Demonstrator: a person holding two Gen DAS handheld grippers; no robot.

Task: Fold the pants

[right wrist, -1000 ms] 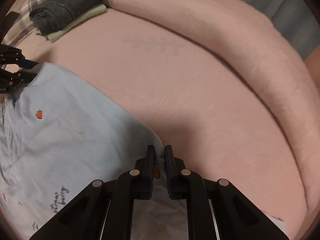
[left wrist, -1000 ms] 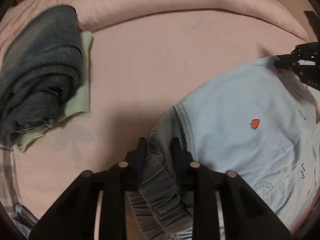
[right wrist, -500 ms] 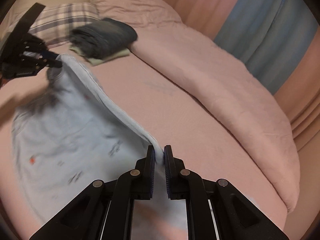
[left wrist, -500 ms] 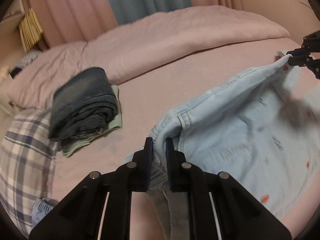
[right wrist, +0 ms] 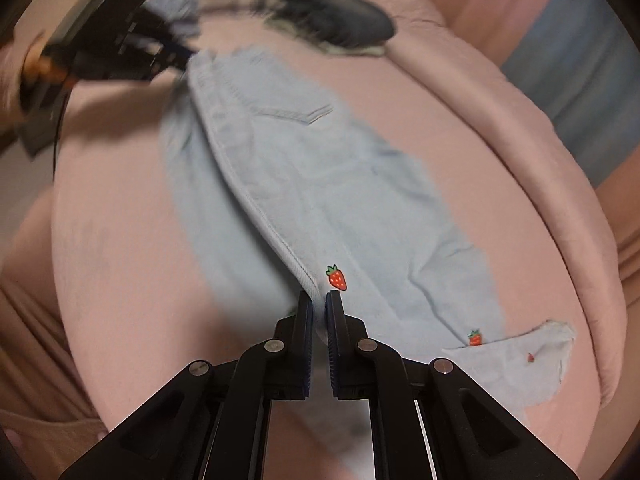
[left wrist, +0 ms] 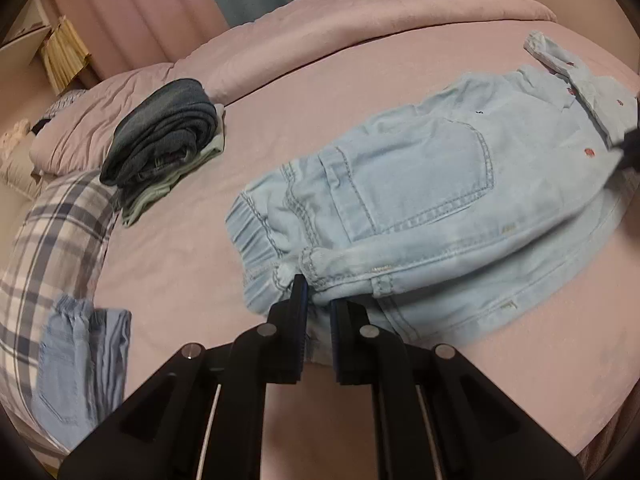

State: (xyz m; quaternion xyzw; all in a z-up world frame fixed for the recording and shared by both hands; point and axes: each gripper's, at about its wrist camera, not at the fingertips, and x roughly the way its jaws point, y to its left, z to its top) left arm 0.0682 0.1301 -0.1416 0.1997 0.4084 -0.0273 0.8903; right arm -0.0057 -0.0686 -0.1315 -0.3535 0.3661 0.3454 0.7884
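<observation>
Light blue denim pants [left wrist: 420, 184] with small strawberry prints lie folded lengthwise on the pink bed, back pocket up. My left gripper [left wrist: 318, 292] is shut on the folded edge near the elastic waistband. In the right wrist view the same pants [right wrist: 320, 184] stretch away from me, and my right gripper [right wrist: 319, 300] is shut on the folded seam edge beside a strawberry print. The left gripper [right wrist: 176, 56] shows blurred at the far waistband end there. A sliver of the right gripper [left wrist: 632, 148] shows at the right edge of the left wrist view.
A stack of folded dark jeans over a pale green garment [left wrist: 160, 148] sits at the back left. A plaid pillow [left wrist: 52, 248] bears another folded light denim piece [left wrist: 84, 360]. A rolled pink duvet [left wrist: 360, 20] runs along the far side. Curtains hang behind.
Both grippers have swung sideways with the pants' edge, turning one half over the other. The back pocket side now faces up, and the pants lie narrower on the bed.
</observation>
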